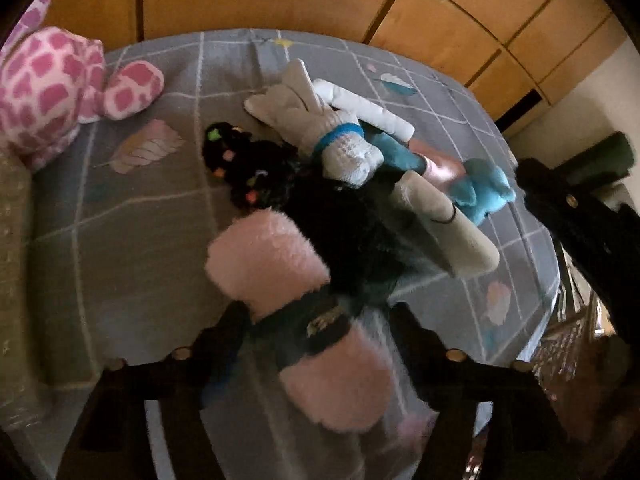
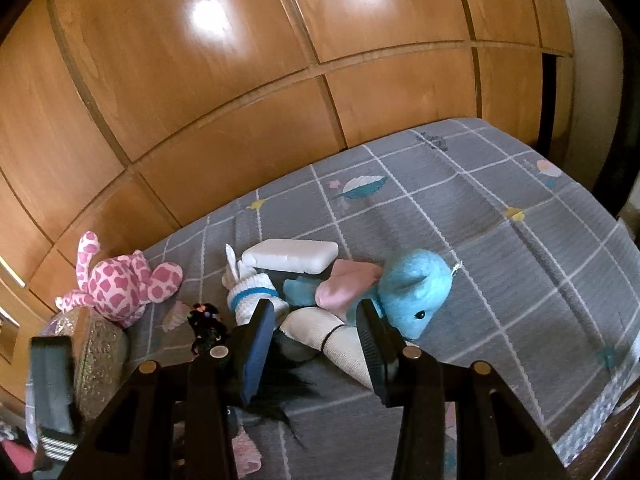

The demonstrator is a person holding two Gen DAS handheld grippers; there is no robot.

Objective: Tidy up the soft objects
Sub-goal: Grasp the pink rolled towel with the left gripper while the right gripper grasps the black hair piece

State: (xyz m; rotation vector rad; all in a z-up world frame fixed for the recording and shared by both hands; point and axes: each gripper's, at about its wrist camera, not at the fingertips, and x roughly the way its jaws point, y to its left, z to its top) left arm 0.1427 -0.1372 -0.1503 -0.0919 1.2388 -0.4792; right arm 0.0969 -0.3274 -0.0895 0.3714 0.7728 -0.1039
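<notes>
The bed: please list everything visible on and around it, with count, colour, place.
bedsheet: one, grey with white grid, under all
wardrobe: one, brown wood, behind bed
spotted plush: one, pink-white, bed's left
foam block: one, white, pile's back
sock bundle: one, white with blue band, pile's left
blue plush: one, blue, pile's right
cloth: one, pink, beside blue plush
roll: one, beige, pile's front
scrunchie: one, black, coloured dots, left of pile
fluffy piece: one, pink with black band, pile's near side
left gripper: one, black, open over fluffy piece
right gripper: one, black, around roll, grip unclear
</notes>
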